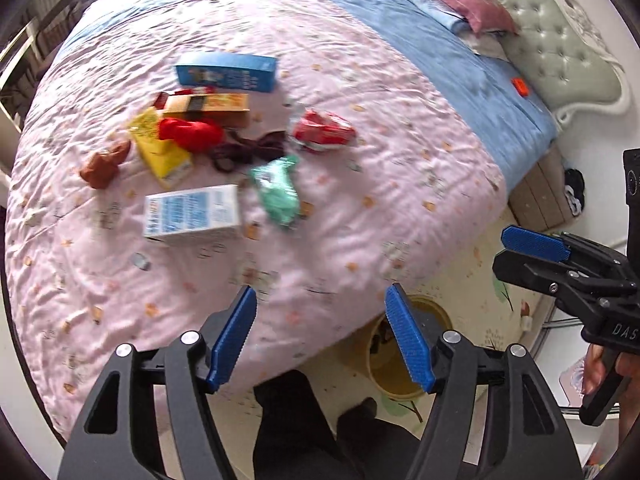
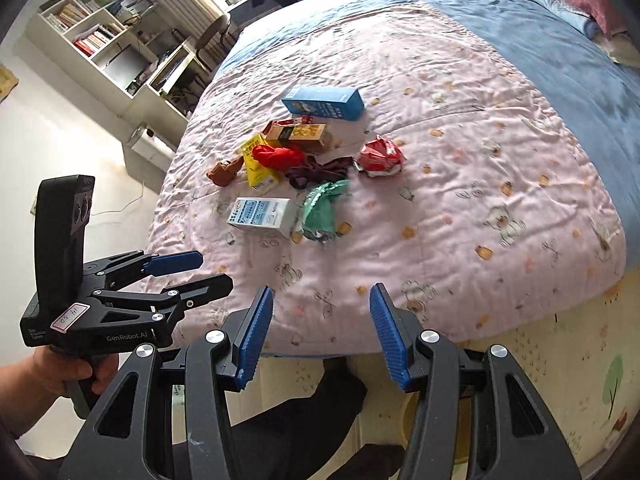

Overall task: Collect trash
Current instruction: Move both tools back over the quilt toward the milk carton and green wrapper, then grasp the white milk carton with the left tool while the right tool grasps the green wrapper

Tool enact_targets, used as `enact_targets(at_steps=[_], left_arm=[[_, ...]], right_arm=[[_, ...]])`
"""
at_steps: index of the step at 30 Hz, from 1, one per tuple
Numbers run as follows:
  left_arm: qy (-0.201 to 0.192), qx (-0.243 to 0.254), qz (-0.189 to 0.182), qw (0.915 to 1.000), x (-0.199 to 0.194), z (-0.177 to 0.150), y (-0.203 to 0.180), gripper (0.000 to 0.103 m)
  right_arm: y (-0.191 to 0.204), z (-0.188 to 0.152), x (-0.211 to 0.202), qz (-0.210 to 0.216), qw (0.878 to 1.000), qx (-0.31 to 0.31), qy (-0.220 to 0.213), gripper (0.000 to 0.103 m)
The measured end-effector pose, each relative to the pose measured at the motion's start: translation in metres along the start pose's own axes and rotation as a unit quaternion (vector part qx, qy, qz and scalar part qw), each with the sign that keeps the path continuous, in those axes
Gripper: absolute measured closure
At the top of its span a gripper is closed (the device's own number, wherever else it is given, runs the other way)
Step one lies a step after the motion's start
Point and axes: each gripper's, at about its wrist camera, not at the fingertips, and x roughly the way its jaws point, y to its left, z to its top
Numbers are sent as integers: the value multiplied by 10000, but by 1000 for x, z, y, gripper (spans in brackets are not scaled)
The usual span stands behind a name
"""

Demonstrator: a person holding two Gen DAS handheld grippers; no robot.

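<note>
- Left gripper spread wide, empty; right gripper too.
- Round yellow bin on the floor, half hidden behind the finger (bedside, left view only).
- Crumpled red wrapper and green packet on pink quilt.
- Bookshelf only rightward.

pink printed quilt, blue box

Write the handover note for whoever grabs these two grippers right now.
Left gripper: open, empty, above the near edge of the bed.
Right gripper: open, empty, beside it.
Trash all on the pink quilt: blue box, orange box, yellow packet, white carton, green wrapper, red wrapper, plus red, brown and dark cloth-like bits.
Yellow bin on the floor at the bed's foot.
Done: nothing picked up yet.
Left: every piece into the bin.
</note>
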Motion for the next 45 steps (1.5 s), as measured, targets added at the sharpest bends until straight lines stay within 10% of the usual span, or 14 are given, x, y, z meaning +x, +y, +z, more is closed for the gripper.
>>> enact_targets(at_steps=[18, 29, 39, 45], left_arm=[[607, 1657, 214, 9841, 60, 67, 82, 33], [1230, 2955, 272, 9470, 106, 69, 76, 33], [1342, 4198, 599, 8956, 151, 64, 60, 29], [1221, 4366, 610, 8893, 164, 70, 66, 33]], right_arm=[[25, 70, 105, -170, 9974, 484, 501, 52], [3, 80, 145, -102, 9934, 673, 922, 52], [-21, 78, 176, -9, 9888, 998, 1114, 52], [-31, 77, 188, 57, 9863, 1142, 1189, 52]])
